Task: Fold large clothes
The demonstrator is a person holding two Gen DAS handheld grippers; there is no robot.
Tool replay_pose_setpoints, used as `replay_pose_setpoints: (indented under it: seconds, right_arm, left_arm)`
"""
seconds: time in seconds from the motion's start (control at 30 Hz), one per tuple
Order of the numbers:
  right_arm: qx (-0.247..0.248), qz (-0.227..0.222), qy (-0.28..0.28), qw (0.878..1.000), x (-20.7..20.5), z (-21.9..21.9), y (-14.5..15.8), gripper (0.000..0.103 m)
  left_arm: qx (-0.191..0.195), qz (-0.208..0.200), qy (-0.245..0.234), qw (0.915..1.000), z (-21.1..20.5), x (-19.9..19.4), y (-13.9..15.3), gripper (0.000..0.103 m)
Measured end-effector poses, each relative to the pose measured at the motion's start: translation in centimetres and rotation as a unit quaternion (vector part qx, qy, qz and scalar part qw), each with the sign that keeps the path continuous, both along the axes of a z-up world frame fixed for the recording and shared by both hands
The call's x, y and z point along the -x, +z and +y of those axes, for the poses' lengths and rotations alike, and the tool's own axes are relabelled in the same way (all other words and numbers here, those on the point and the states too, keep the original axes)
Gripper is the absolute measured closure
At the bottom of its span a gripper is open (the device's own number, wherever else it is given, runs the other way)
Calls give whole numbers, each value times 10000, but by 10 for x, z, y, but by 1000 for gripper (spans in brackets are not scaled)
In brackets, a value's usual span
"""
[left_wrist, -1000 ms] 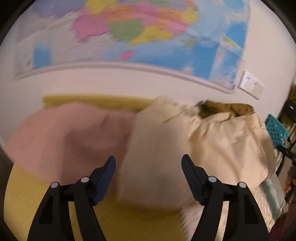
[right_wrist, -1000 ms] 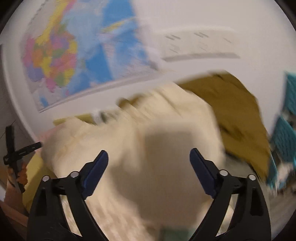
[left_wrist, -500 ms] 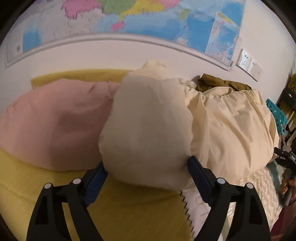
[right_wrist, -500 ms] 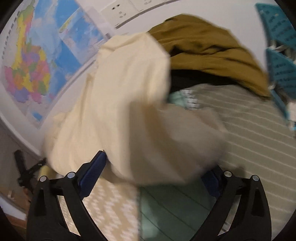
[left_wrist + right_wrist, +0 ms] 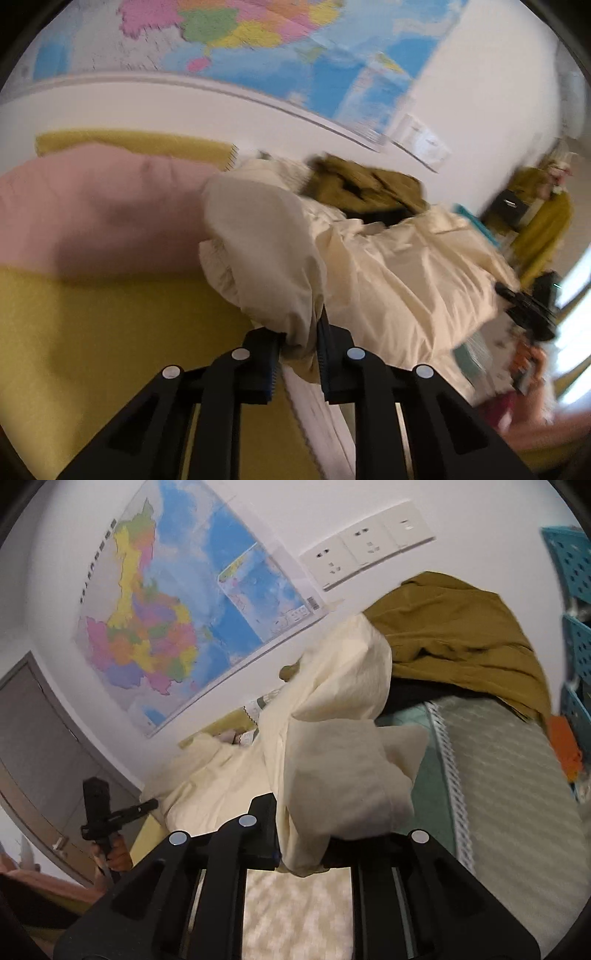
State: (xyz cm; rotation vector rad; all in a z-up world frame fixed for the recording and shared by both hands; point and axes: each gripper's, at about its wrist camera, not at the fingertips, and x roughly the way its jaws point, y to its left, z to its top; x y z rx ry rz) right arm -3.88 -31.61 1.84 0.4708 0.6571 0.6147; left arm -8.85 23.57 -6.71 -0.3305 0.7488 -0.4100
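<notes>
Colourful wall map hanging behind bed; left gripper and right gripper both clamping the crumpled cream cotton garment.

A colourful wall map hangs on the white wall, with a row of sockets beside it. A pink pillow lies on a yellow sheet. Blue perforated baskets stand at the right edge.
</notes>
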Motion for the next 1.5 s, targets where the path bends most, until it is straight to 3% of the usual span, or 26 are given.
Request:
replay_pose_setpoints:
  seconds: [0.07,0.13,0.17,0.2,0.23,0.3,0.37,0.4,0.47,0.57,0.63,0.73,0.8,0.9,0.93,1.0,1.13,1.37,1.5]
  right_arm:
    - [192,327,-231,9990,9,-14,-15,85]
    - [349,994,-600,9926,9,-31,-48,74]
    - [493,1254,-758,9880,7,-34,-59,62]
    - [543,1388,-873,9850,6,-36,-66,49]
    - [472,1443,-987,9835,5,-39,-68,48]
    - [666,1259,-1148,9831,9,-38,-55,42]
    - [1257,893,-1480,9769,15,-32,-33,15]
    - [1574,627,-1735,9701,19,-27,-19,11]
    - [1695,299,-1803,9684,22,-21,0,12]
    - [1410,-238,-1098,9836,21,9,23,12]
    - [1460,-355,-531,9872,12,43,26,13]
    - [1831,-360,7,9824,-11,92,17,15]
    - [1975,-198,251,9798,-29,115,3,18]
    - [2171,146,490,9748,-55,139,-19,28]
    - [2213,278,558,9732,-64,146,-28,31]
    - [2307,399,631,9702,-72,152,-38,47]
    - [2474,294,576,9668,-74,155,-37,93]
    - [2000,-222,302,9791,-87,147,6,99]
    - [2374,143,371,9706,-109,162,-23,98]
  left_arm:
    - [-49,145,-213,9997,1,14,-15,71]
    - [-507,215,-278,9981,-4,22,-34,58]
    - [-825,254,-137,9962,-4,22,-39,48]
    - [-898,304,-33,9955,-2,19,-38,42]
    - [-836,283,15,9961,2,20,-34,42]
    - [-816,-62,172,9965,8,25,-16,39]
    - [-1011,-617,299,9925,3,32,9,32]
    - [-1044,-767,279,9912,-1,35,17,30]
    - [-994,-947,43,9905,-16,33,30,30]
    - [-1223,-1002,-426,9865,-53,20,31,28]
    - [-1426,-837,-662,9840,-78,2,20,28]
    - [-1701,-393,-873,9808,-109,-29,-3,34]
    - [-1989,-18,-866,9762,-121,-52,-22,55]
    - [-2027,241,-664,9767,-119,-79,-38,82]
    - [-1923,321,-604,9789,-115,-86,-40,85]
    - [-1648,443,-547,9838,-107,-94,-39,95]
    - [-1562,563,-391,9853,-106,-110,-36,99]
    - [-1510,155,-49,9884,-99,-133,-4,100]
    - [-1559,334,-85,9872,-98,-147,-17,99]
